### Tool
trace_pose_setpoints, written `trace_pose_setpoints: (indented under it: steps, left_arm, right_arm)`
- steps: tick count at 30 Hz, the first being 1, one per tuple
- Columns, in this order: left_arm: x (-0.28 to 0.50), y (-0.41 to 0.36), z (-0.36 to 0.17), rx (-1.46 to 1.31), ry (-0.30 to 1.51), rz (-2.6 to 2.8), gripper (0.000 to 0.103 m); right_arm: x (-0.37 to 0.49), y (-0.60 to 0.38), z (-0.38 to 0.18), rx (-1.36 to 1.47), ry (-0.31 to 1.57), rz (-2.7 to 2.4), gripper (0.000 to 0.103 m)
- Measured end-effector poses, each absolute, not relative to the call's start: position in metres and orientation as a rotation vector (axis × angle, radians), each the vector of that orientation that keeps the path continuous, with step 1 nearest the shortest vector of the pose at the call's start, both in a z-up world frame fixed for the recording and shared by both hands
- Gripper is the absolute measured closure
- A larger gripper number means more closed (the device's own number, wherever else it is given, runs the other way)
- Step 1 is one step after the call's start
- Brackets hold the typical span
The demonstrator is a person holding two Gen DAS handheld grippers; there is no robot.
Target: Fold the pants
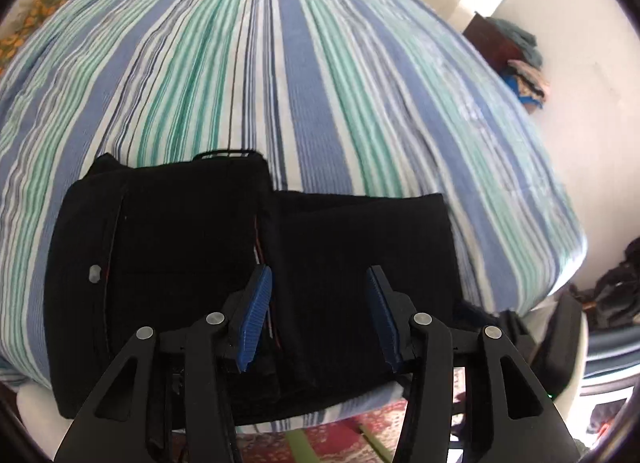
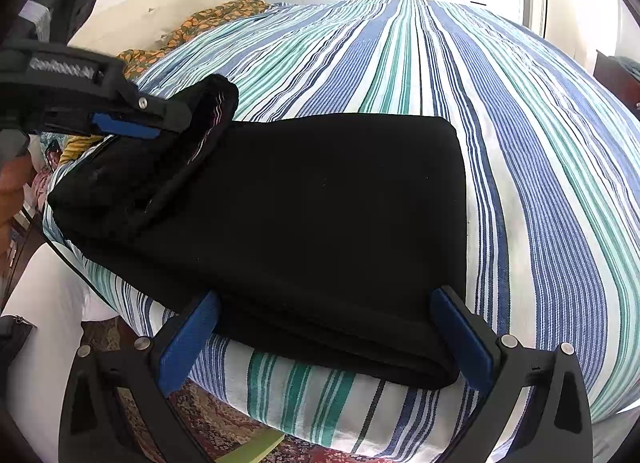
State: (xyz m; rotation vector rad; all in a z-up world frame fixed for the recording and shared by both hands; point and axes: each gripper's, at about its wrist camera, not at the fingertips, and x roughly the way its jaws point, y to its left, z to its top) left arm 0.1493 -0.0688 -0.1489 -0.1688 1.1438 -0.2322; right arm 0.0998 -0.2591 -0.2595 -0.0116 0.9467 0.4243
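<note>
Right wrist view: one black pants (image 2: 320, 223), two claws (image 2: 322, 337) (image 2: 160, 123), both open, empty.

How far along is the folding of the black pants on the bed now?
Mostly done: the pants lie in a thick folded stack on the striped bed. In hand: nothing is gripped; the left claw is open above the stack, and the right claw stands open around its near edge. Left: one flap by the left claw stands raised and probably needs laying flat.
</note>
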Motion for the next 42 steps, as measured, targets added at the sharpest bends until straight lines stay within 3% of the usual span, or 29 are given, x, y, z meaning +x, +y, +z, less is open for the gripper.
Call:
trace_pose_setpoints:
  steps: [3,7,10,12,16,20,22,24,25,26,34,42]
  left_arm:
    - [0.138,-0.031,-0.115,-0.211,1.048,-0.189,0.043]
    - [0.126,0.043,-0.099,-0.21,0.955,0.024,0.042]
    - [0.125,0.076,-0.132,-0.191,1.01,0.127,0.05]
    - [0.123,0.072,-0.17,-0.176,1.106,0.107,0.069]
    - [0.11,0.053,-0.202,-0.123,1.11,0.088,0.07]
    - [0.113,0.072,-0.202,-0.227,1.108,0.063,0.069]
    - [0.115,0.073,-0.204,-0.247,1.11,0.056,0.068]
    - [0.113,0.073,-0.204,-0.245,1.105,0.056,0.068]
    - [0.113,0.071,-0.203,-0.239,1.101,0.061,0.068]
    - [0.111,0.067,-0.203,-0.234,1.098,0.065,0.068]
    - [0.109,0.068,-0.204,-0.252,1.095,0.061,0.068]
    - [0.11,0.068,-0.206,-0.254,1.094,0.064,0.068]
  right_arm:
    - [0.1,-0.259,-0.259,-0.018,0.947,0.423,0.0]
    - [0.1,-0.258,-0.258,-0.022,0.945,0.424,0.0]
    - [0.099,-0.258,-0.258,-0.027,0.932,0.43,0.0]
    - [0.098,-0.257,-0.257,-0.03,0.933,0.433,0.0]
    - [0.104,-0.263,-0.236,-0.013,0.97,0.447,0.0]
    - [0.113,-0.274,-0.191,0.347,0.917,0.751,0.0]
    - [0.135,-0.266,-0.187,0.589,0.985,0.943,0.001]
    - [0.162,-0.243,-0.195,0.724,1.093,1.067,0.013]
    - [0.174,-0.23,-0.202,0.751,1.14,1.112,0.028]
    - [0.184,-0.217,-0.21,0.749,1.193,1.139,0.033]
    - [0.207,-0.17,-0.253,0.486,1.406,1.047,0.043]
    - [0.213,-0.167,-0.275,0.543,1.507,1.078,0.044]
